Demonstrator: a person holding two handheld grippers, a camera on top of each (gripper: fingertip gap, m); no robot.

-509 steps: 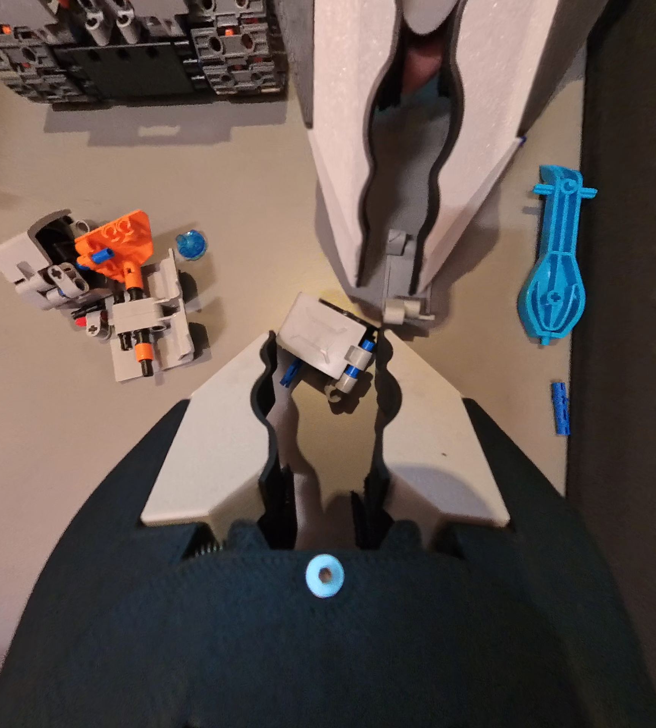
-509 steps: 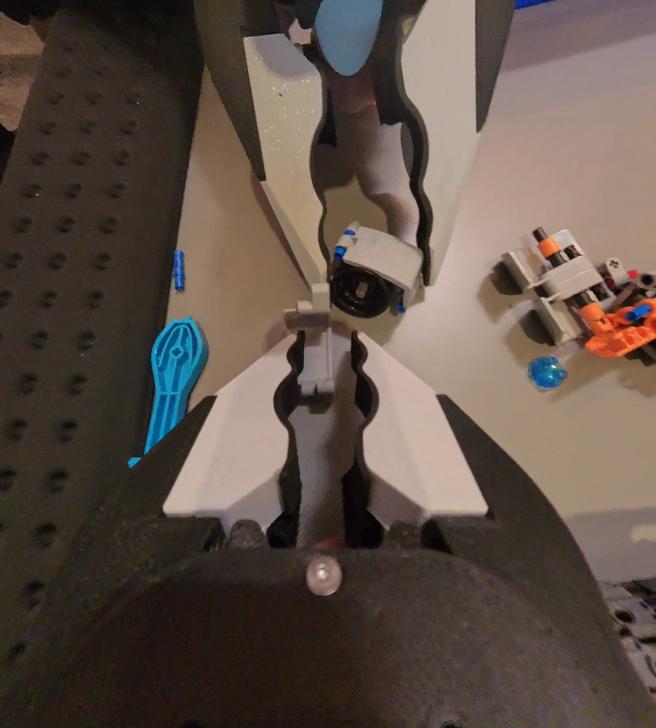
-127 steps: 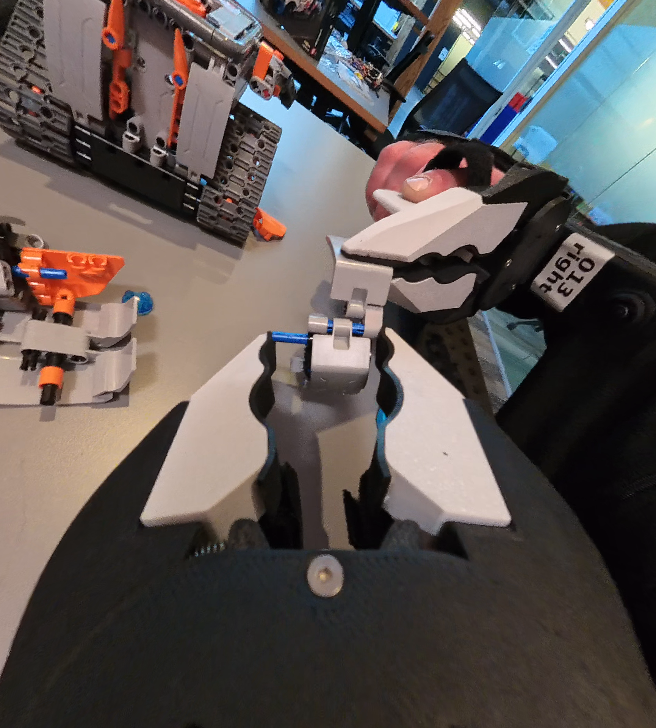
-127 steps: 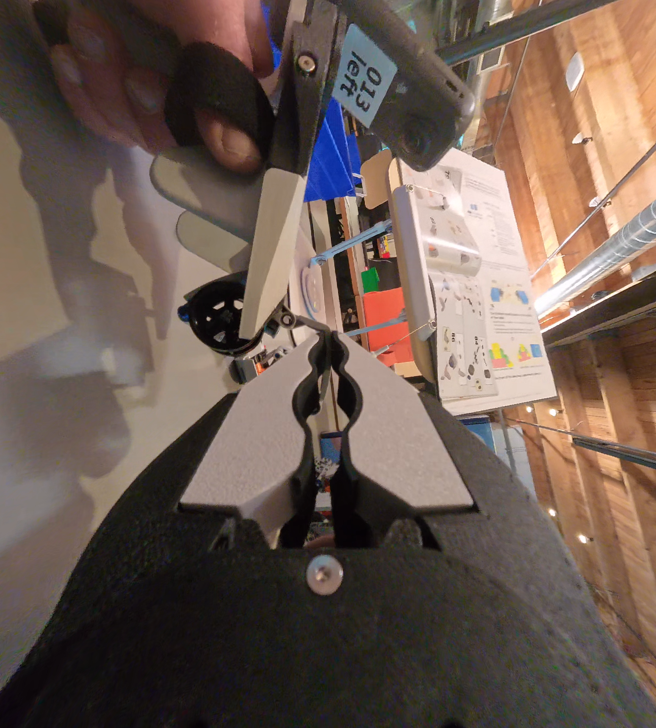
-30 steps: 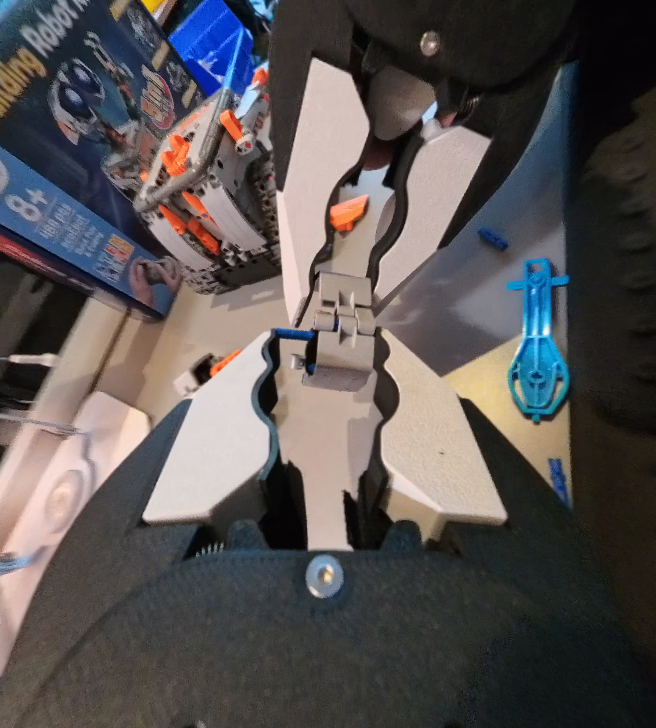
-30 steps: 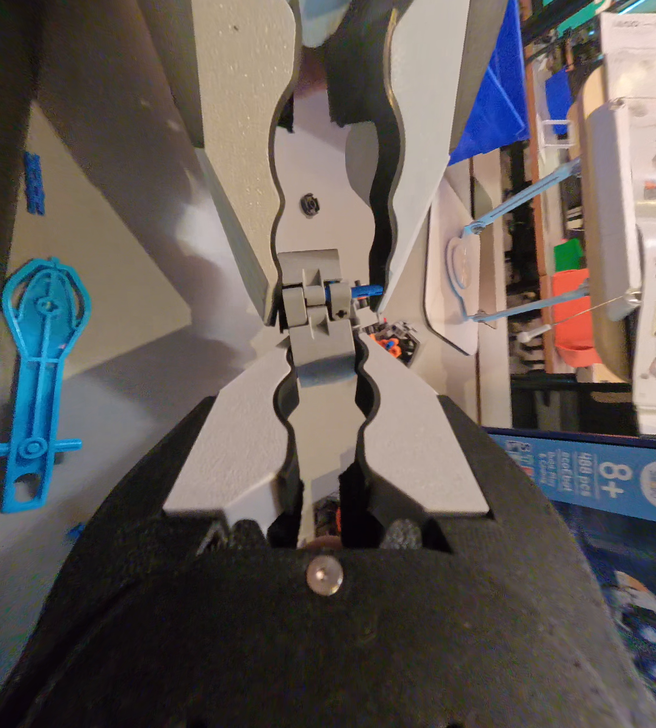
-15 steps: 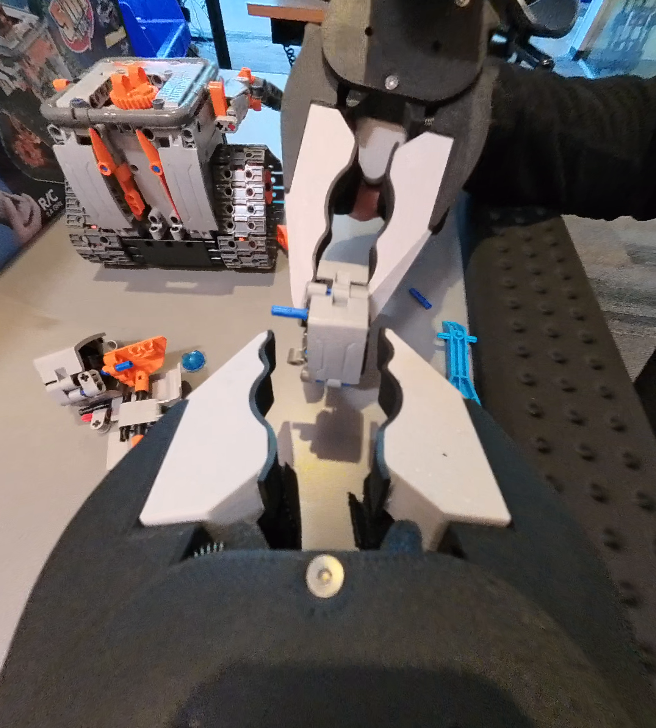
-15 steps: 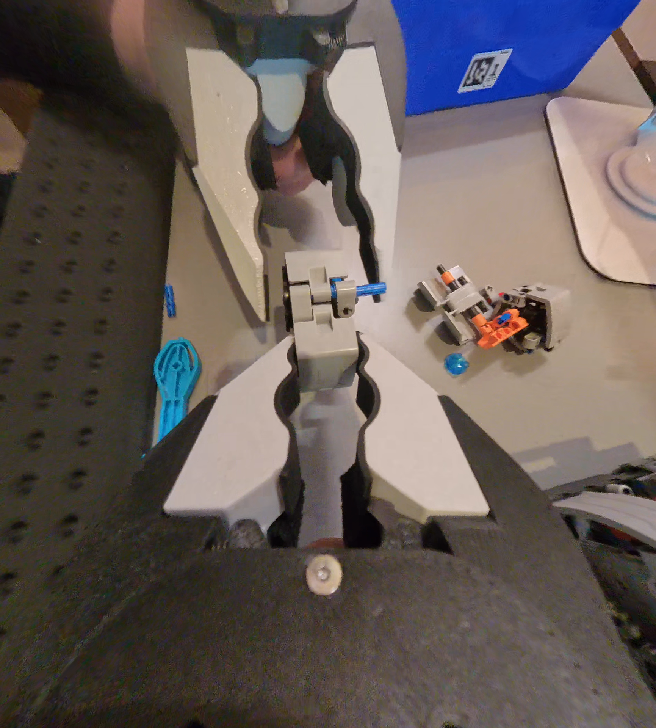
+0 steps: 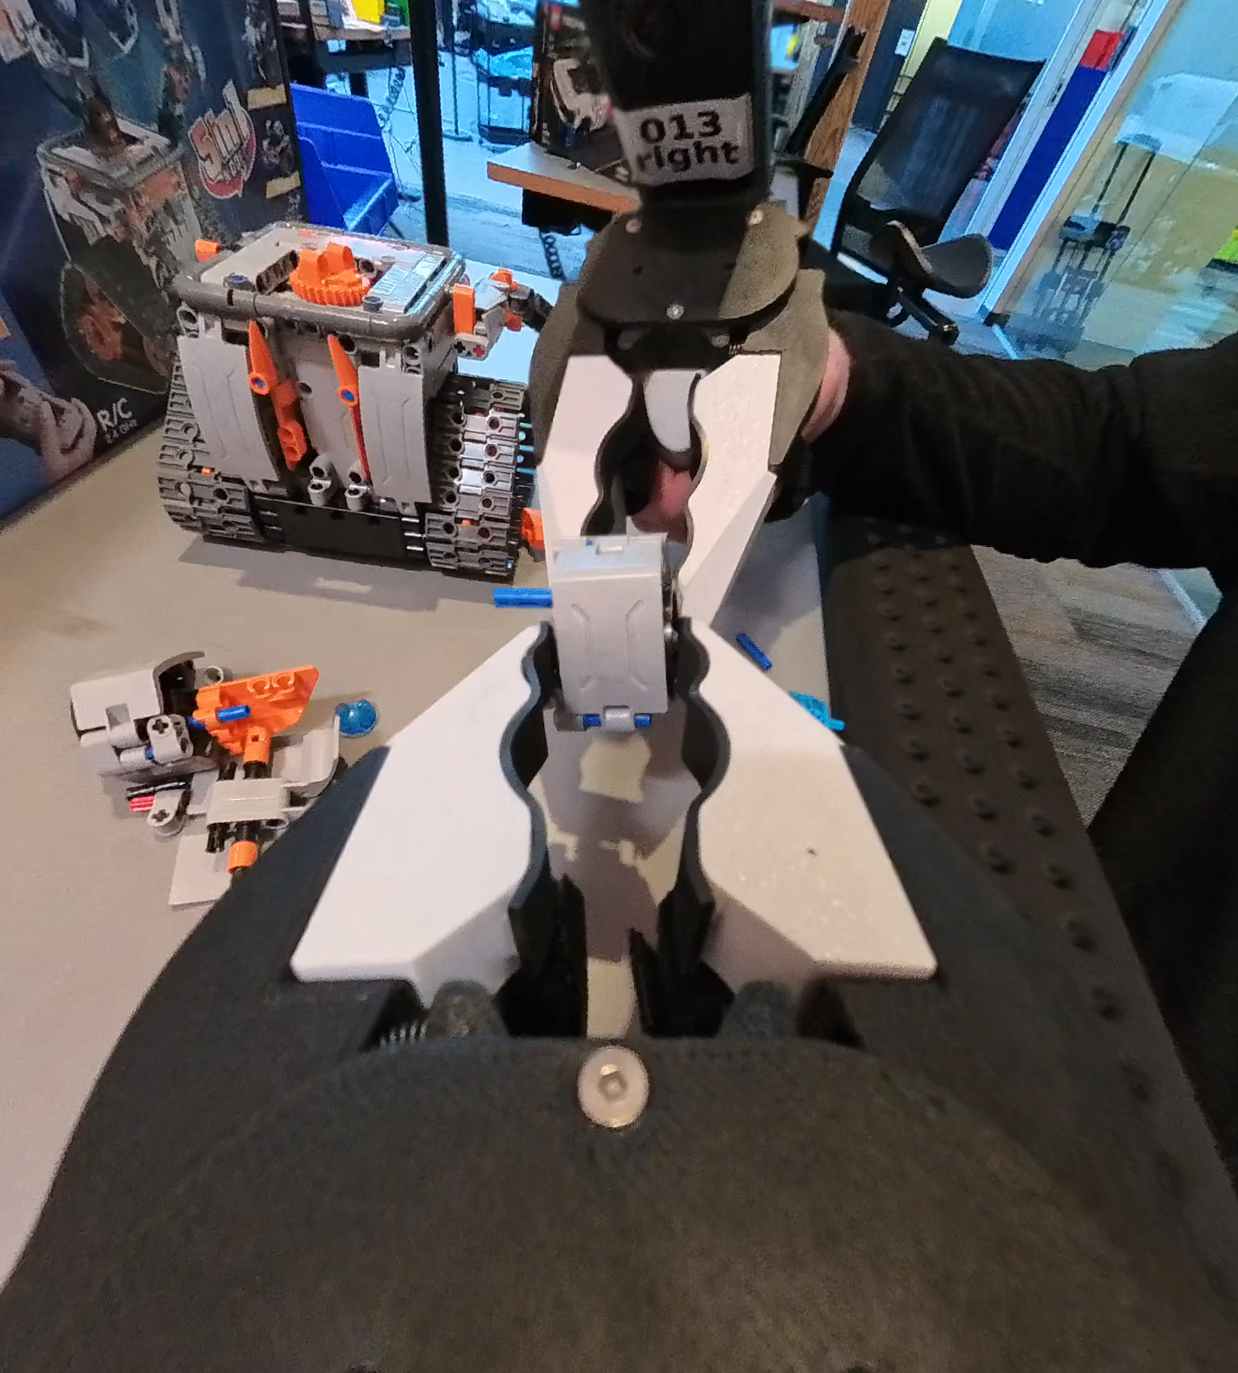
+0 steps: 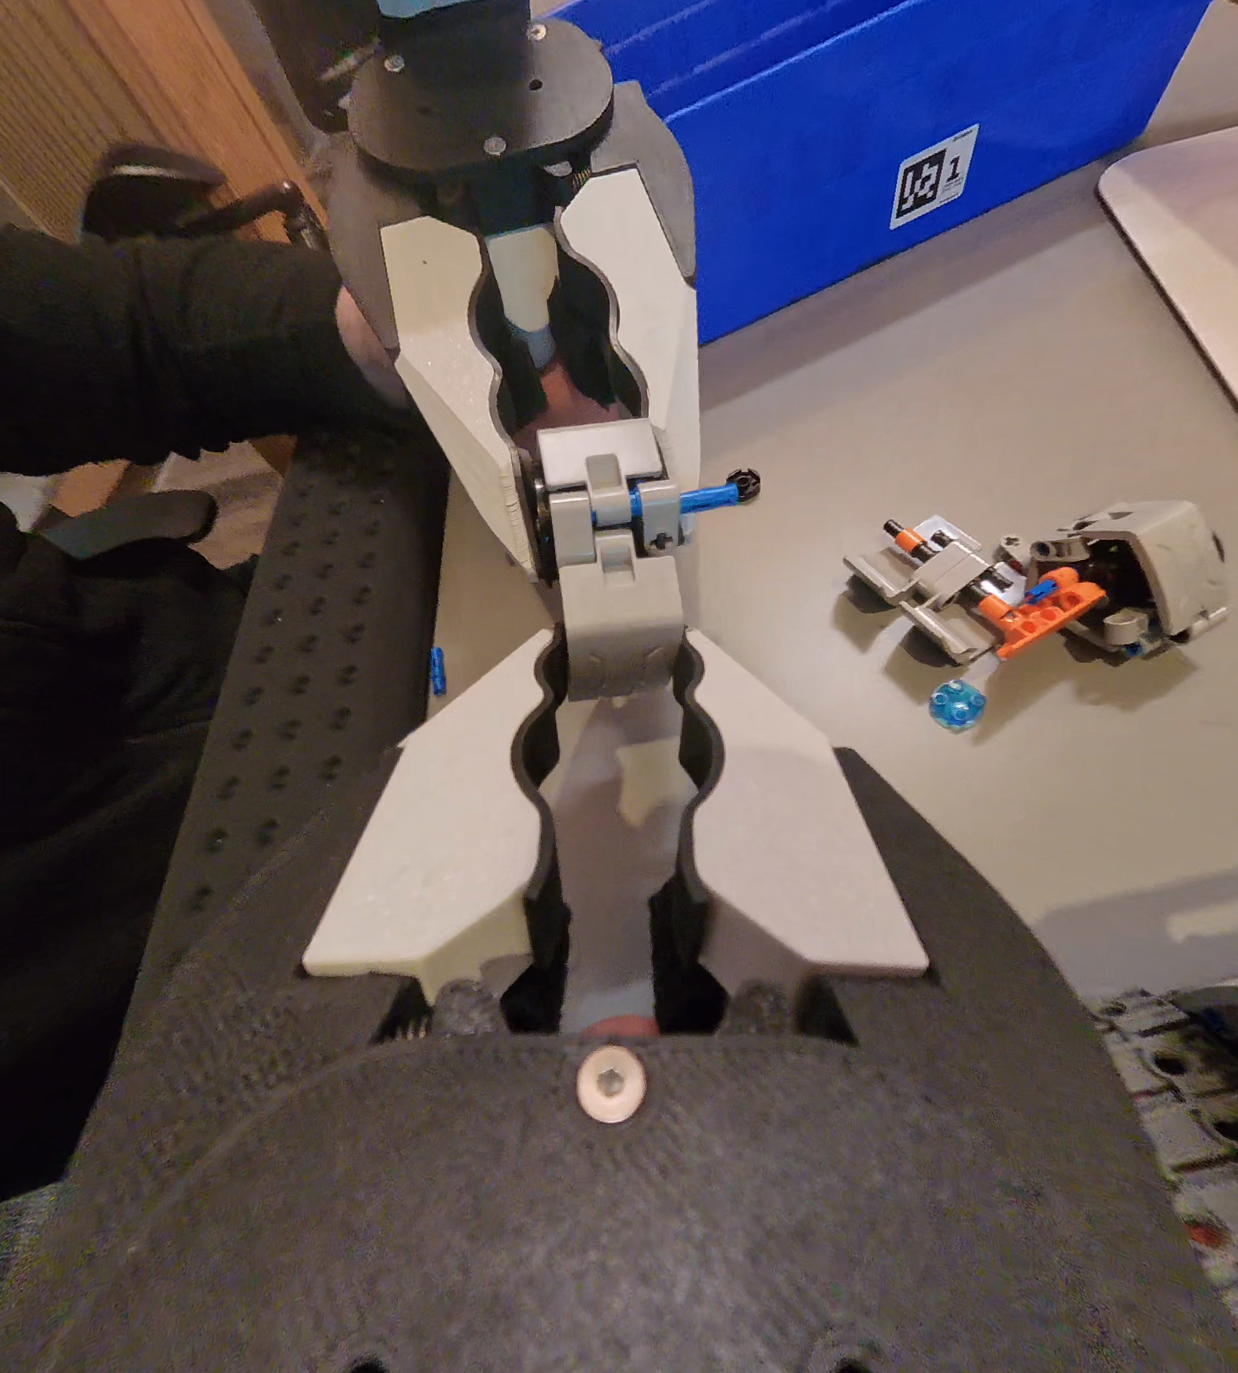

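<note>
Between the two tongs, above the desk [image 9: 66, 929], a small grey brick assembly [image 9: 610, 631] is being held in the air from both ends. Nearest in the left wrist view, the left tongs [image 9: 612, 654] are clamping on the grey panel end, their fingers pressing its two sides. Nearest in the right wrist view, the right tongs [image 10: 619, 654] are gripping the other end, a rounded grey block [image 10: 621, 631] hinged to the panel. A blue axle [image 10: 708, 496] is sticking out sideways from the hinge, with a small black piece on its tip.

On the desk beside the tongs, a loose cluster of grey and orange parts [image 9: 207, 743] is lying, with a clear blue round stud [image 9: 356, 718] just beside it. A short blue pin [image 9: 753, 651] is lying near the desk's edge, next to a black perforated mat [image 9: 972, 743]. A person's black sleeve [image 9: 1047, 446] is reaching in behind the right tongs.

Farther back, a tracked grey and orange model [image 9: 333, 401] is standing on the desk, with printed boxes [image 9: 21, 223] behind it. In the right wrist view a blue bin [image 10: 898, 148] is sitting at the desk's far side.
</note>
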